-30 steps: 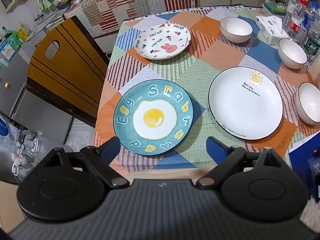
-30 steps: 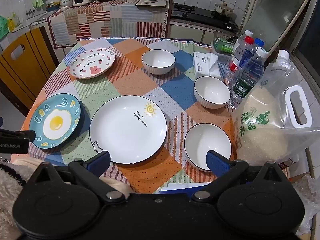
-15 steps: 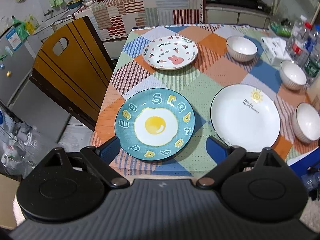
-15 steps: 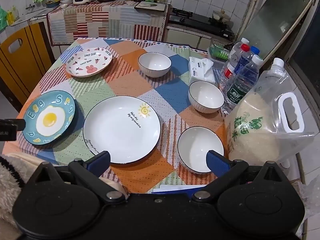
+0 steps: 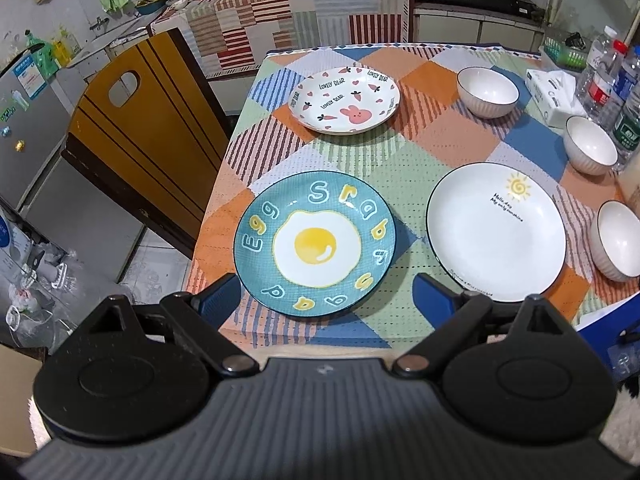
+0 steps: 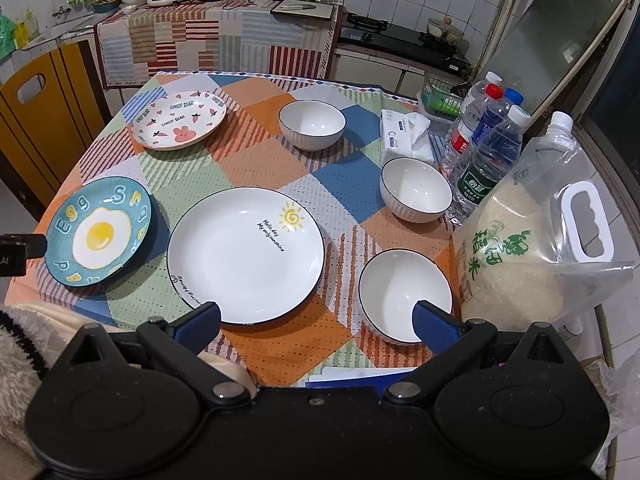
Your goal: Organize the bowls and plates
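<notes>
- Below, at the frame's bottom, the left gripper (image 5: 326, 294) gapes wide, empty, before the egg plate (image 5: 315, 244).
- Likewise the right gripper (image 6: 316, 320) spreads wide, grasping nothing, above the white plate (image 6: 245, 254) and nearest bowl (image 6: 402, 294).

- The left gripper (image 5: 326, 298) has a black body with grey ridges, two round black discs and silver screws.
- The right gripper (image 6: 316, 320) looks the same, with blue fingers (image 6: 434, 326).
- A fluffy cream sleeve (image 6: 18, 340) has black stripes.

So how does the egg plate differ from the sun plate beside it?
The egg plate is teal with a fried-egg picture and letters around it; the sun plate is white with a small sun and a dark rim line. The egg plate looks smaller and lies nearer the table's edge. Both are empty and lie flat.
</notes>
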Demonstrator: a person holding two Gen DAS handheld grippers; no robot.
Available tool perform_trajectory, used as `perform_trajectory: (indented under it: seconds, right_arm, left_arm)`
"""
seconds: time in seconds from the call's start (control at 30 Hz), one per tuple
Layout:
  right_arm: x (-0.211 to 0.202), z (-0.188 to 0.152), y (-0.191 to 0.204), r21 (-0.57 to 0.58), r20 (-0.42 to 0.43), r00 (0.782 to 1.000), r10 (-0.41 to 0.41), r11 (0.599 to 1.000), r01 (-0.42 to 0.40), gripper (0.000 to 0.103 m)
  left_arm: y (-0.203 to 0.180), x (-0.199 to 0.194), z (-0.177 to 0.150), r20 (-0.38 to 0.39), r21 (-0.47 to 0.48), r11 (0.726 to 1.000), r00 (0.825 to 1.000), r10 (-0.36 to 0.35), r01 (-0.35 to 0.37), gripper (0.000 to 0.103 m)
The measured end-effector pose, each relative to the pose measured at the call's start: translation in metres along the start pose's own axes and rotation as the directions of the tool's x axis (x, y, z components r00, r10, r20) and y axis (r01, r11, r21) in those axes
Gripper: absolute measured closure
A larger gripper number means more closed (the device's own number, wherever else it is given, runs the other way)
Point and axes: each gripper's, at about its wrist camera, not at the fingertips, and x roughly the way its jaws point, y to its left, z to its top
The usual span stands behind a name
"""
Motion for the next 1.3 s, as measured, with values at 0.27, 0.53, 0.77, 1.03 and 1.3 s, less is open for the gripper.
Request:
perform_trajectory:
  seconds: [0.27, 0.53, 0.77, 1.03, 1.3]
  right_arm:
    - [0.0024, -0.0005, -0.0027, 0.009, -0.002, 1.0, -0.007, 1.0, 0.007, 0.0]
    - [-0.0043, 0.0003, -0.0032, 0.012, 0.027, 1.0, 0.001, 1.0, -0.001, 0.0]
    - [-0.0047, 0.0017, -0.0043, 0.018, 0.037, 0.999, 0.004, 1.0, -0.005, 0.0]
    - [-0.0033, 0.001, -0.0043, 0.014, 0.033, 0.999, 0.015, 1.0, -0.016, 0.0]
    - [0.0016, -0.0012, -0.0047, 0.004, 0.034, 0.999, 0.018, 1.0, -0.018, 0.0]
  left_arm:
    - [-0.0012, -0.0018, 0.0003, 0.012, 0.02, 1.0, 1.0, -0.007, 0.007, 0.01]
    - [-0.0005, -0.0047, -0.0005, 0.016, 0.014, 0.999, 0.999, -0.029, 0.029, 0.01]
    - [0.0019, -0.0051, 0.0006, 0.017, 0.0, 0.998, 0.998, -0.056, 0.056, 0.01]
    - [0.0048, -0.0025, 0.0008, 0.008, -0.014, 0.997, 0.997, -0.073, 0.073, 0.01]
    - [0.0047, 0.0025, 0.0018, -0.008, -0.011, 0.997, 0.997, -0.079, 0.079, 0.01]
